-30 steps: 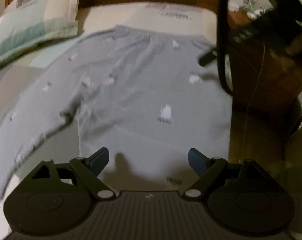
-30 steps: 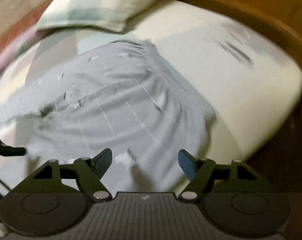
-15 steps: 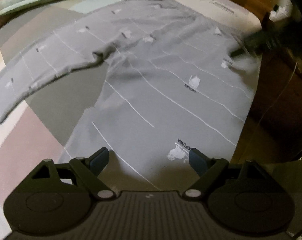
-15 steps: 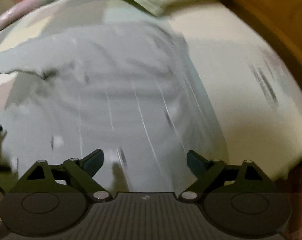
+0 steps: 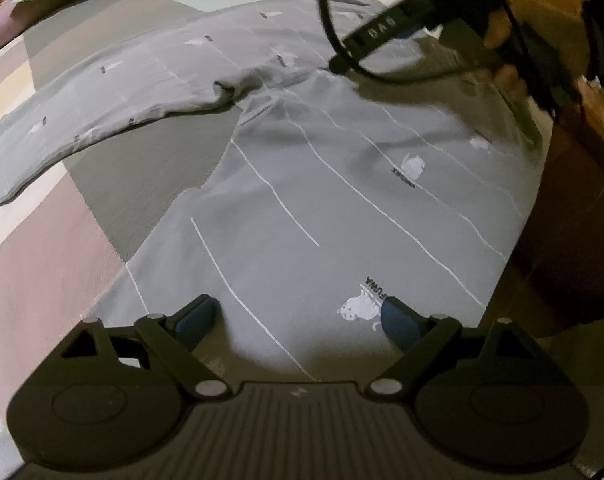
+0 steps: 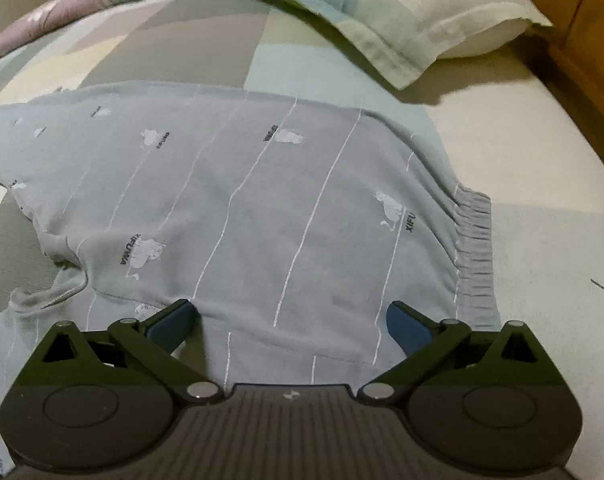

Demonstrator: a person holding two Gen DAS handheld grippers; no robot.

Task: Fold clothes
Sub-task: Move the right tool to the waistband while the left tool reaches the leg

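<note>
Left wrist view: the left gripper (image 5: 297, 316) hangs with jaws spread wide, nothing between them, right over the grey trousers (image 5: 342, 200) spread flat on the patchwork bedsheet (image 5: 41, 260). At one o'clock, the right gripper (image 5: 386, 36) hovers above the fabric.

Right wrist view: jaws wide apart here too, trousers below, elastic waistband (image 6: 474, 260) at three o'clock, pillow (image 6: 402, 12) at twelve.

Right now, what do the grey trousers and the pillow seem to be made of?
The grey trousers look like soft, matte knit fabric, perhaps cotton: they drape in creases, and the waistband is gathered elastic. The pillow looks like a matte woven cover with a stitched flat border; the fibre cannot be told.
</note>
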